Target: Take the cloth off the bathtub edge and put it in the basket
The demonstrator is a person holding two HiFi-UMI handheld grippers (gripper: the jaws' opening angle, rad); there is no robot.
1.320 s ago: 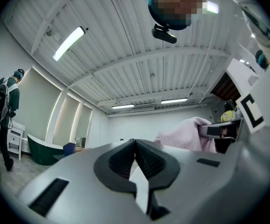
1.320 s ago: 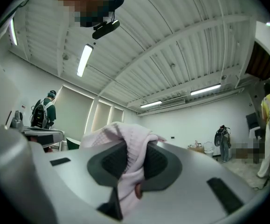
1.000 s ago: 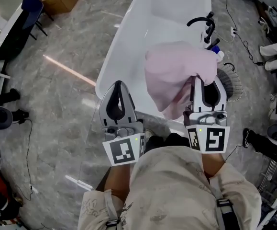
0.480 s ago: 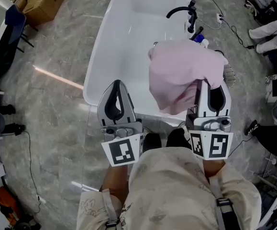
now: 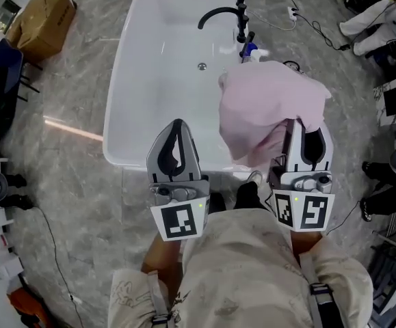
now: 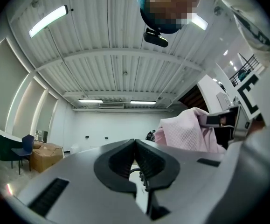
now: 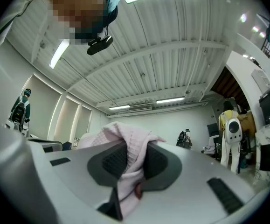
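**A:** Where's the cloth (image 5: 266, 108)?

**B:** It's up off the bathtub (image 5: 126, 67), in the right gripper (image 5: 308, 142). It's pink with a waffle weave, bunched over the tips of the jaws, and a fold runs down between them.

**A:** So that gripper really has hold of it?

**B:** Yes. In the right gripper view both dark pads press on the fold from either side, and the tail of the cloth comes out below them. The rest billows over the top and hangs toward the left.

**A:** And where does it sit against the tub?

**B:** In the head view it covers part of the right long edge, toward the near right corner. It's on the near side of the black faucet (image 5: 221, 16), which stands on that same edge. I can't tell whether any of it touches the rim.

**A:** What about the left gripper (image 5: 177, 132)?

**B:** Its jaws are pressed together with nothing between them. It's over the near end of the tub, beside the cloth and apart from it.

**A:** Anything else round about?

**B:** A grey marbled floor (image 5: 68, 183) and a cardboard box (image 5: 40, 22) beyond the tub's far left corner. A small bottle (image 5: 252, 52) stands by the faucet, just past the cloth. Both grippers point up toward a ribbed ceiling.
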